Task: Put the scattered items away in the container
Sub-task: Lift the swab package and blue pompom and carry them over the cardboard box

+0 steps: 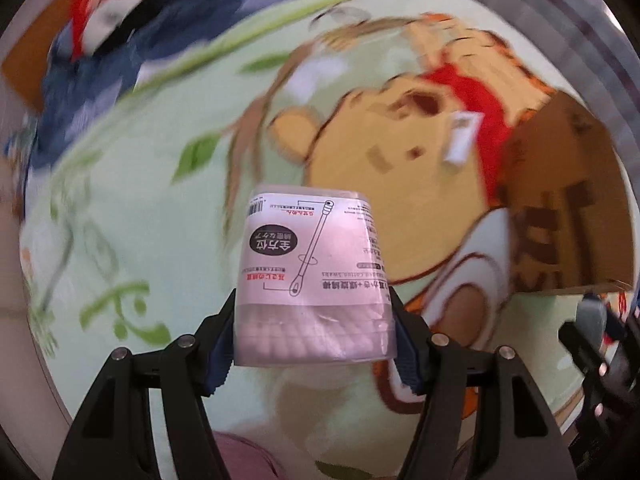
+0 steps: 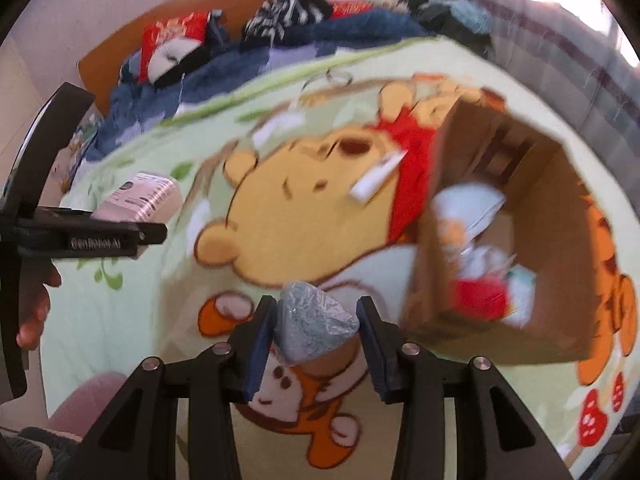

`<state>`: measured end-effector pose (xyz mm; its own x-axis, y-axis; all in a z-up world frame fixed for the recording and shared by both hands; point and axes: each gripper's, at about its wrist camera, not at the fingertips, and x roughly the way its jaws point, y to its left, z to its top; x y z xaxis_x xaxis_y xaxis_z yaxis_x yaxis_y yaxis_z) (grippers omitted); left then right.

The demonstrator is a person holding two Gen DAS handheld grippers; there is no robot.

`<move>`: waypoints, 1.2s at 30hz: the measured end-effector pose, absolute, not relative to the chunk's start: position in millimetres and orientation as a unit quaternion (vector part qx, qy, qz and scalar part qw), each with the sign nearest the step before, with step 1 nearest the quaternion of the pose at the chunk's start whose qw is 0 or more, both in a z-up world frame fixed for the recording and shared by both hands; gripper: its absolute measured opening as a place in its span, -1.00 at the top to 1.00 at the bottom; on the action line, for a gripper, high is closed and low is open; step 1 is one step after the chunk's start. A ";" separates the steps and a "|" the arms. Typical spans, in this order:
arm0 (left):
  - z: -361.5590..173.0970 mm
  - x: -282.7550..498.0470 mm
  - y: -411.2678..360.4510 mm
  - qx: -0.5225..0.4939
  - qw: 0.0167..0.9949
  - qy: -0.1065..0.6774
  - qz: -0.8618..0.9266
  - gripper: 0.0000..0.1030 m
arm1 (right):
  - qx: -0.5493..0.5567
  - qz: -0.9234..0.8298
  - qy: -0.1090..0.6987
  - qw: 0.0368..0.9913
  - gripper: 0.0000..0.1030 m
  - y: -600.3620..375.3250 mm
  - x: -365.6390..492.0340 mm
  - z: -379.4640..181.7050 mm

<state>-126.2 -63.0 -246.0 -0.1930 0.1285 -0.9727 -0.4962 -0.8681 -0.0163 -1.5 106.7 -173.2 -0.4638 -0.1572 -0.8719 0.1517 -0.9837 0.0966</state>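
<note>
Since both hands carry something at once, each line below takes one part of the scene.

Left gripper: pinching a clear tub of cotton swabs across its sides, label facing the camera, held clear of the bed.
Why held so: gripping near the base keeps the tub upright between the pads, likely so it can be lowered straight into the box.
Right gripper: pressed onto a small grey packet in shiny wrap, which fills the gap between the pads.
Cardboard box: ahead and to the right of the right gripper, open top turned toward it, already holding white, red and orange things I cannot name.
From the left gripper: the same box lies far to its right, so that hand seems to have the longer trip.
Loose strip: a small white one on the blanket, ahead of the right gripper, just left of the box.
Surface: a soft pale green blanket printed with a cartoon bear, spread on a bed.
Room: blue bedding and heaped clothes beyond the blanket, an orange headboard behind them, bright daylight at the upper right.
</note>
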 end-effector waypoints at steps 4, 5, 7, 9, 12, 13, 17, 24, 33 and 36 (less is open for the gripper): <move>-203.0 -120.1 -13.4 -0.558 0.249 0.187 0.769 -0.29 | 0.486 -0.872 -0.007 0.062 0.19 134.7 -9.2 -133.0; -192.8 -118.8 -0.8 -0.551 0.261 0.191 0.769 -0.29 | 0.480 -0.875 -0.009 0.053 0.19 142.1 -10.4 -122.6; -175.8 -117.2 20.0 -0.540 0.278 0.200 0.769 -0.29 | 0.471 -0.881 -0.011 0.039 0.19 152.8 -12.0 -106.9; -162.3 -116.1 39.8 -0.531 0.291 0.211 0.767 -0.29 | 0.460 -0.888 -0.014 0.024 0.19 164.9 -13.5 -89.3; -145.1 -115.0 63.3 -0.519 0.305 0.223 0.767 -0.29 | 0.443 -0.896 -0.017 0.005 0.19 177.6 -14.1 -68.2; -140.2 -115.1 70.5 -0.515 0.308 0.226 0.767 -0.29 | 0.438 -0.899 -0.018 -0.001 0.19 181.2 -14.3 -62.0; -121.1 -116.0 93.3 -0.504 0.314 0.234 0.770 -0.29 | 0.423 -0.906 -0.022 -0.019 0.19 191.8 -15.5 -43.9; -96.2 -114.8 120.1 -0.493 0.327 0.233 0.772 -0.29 | 0.405 -0.913 -0.032 -0.043 0.19 209.0 -13.4 -22.8; -72.2 -99.9 137.9 -0.473 0.338 0.241 0.777 -0.29 | 0.387 -0.918 -0.053 -0.064 0.19 224.4 -1.3 -7.7; -66.5 -94.4 140.5 -0.467 0.339 0.243 0.780 -0.29 | 0.385 -0.919 -0.061 -0.065 0.19 228.7 2.2 -5.9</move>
